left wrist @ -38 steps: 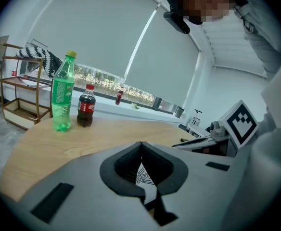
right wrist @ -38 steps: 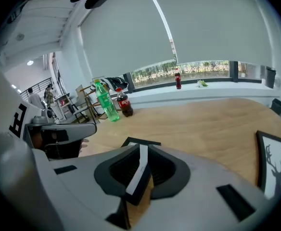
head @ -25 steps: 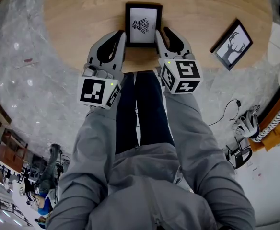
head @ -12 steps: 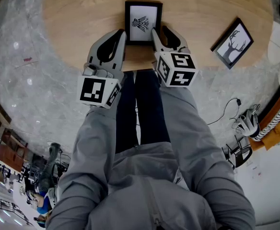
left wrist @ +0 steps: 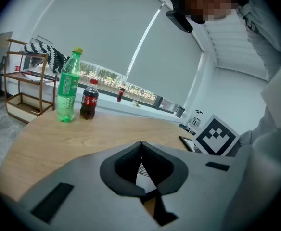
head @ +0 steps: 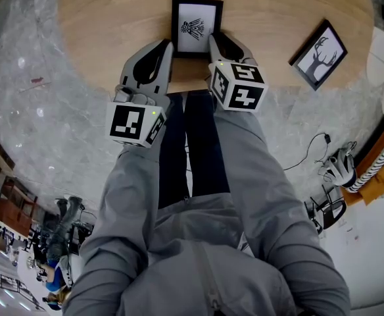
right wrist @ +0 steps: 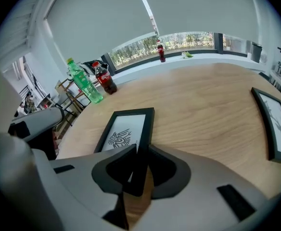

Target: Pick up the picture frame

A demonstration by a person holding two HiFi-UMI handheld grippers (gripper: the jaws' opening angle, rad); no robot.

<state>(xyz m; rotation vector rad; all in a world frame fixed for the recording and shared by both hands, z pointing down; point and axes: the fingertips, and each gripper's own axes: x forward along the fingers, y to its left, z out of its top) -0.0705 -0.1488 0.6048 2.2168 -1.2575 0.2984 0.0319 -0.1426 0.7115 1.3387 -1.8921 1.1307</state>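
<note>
Pinching right rail of picture frame (right wrist: pixel 126 127), which lies flat near front edge of bench (head: pixel 106 25). Right gripper (right wrist: pixel 140 150) fingers just closing, rail between them. Left gripper (left wrist: pixel 141 146) fingers pressed together, empty, just beside frame's left edge. Best: seat rail deep, squeeze firm, lift slowly and level.

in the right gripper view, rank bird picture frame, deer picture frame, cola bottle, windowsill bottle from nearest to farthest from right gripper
From the right gripper, whose jaws have just been closing:
1. bird picture frame, its edge between the jaws
2. deer picture frame, flat at the right
3. cola bottle, far left on the table
4. windowsill bottle, beyond the table
</note>
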